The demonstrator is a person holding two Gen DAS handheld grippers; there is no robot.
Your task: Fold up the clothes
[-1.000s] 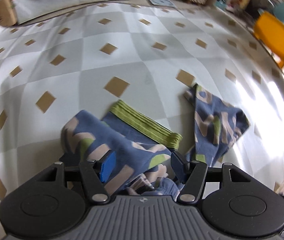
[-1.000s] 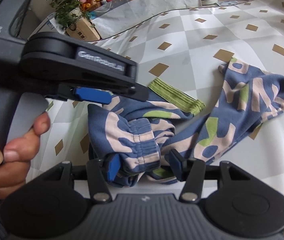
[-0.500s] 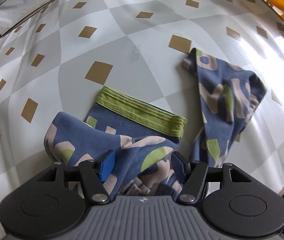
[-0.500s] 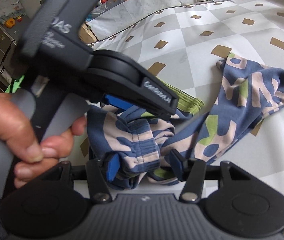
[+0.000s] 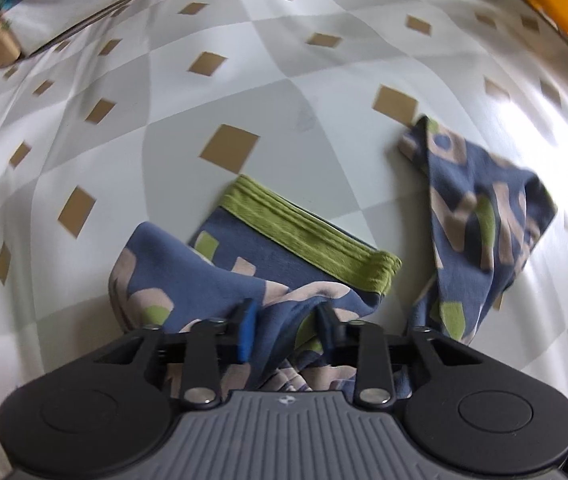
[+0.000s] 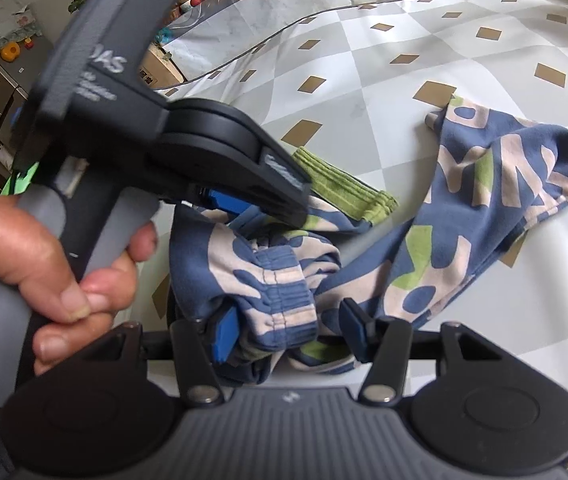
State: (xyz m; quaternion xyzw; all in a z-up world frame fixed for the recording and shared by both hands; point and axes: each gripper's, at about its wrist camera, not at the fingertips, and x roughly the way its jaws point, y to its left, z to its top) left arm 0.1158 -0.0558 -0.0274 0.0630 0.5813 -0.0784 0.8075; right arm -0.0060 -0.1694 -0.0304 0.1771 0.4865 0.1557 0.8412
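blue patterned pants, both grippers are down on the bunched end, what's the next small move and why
Probably let the left gripper finish closing on the fold of the blue patterned pants between its jaws, then lift a little. The right gripper straddles the striped cuff, and the fabric lies crumpled, with the green waistband half covered, so it needs pulling straight first.
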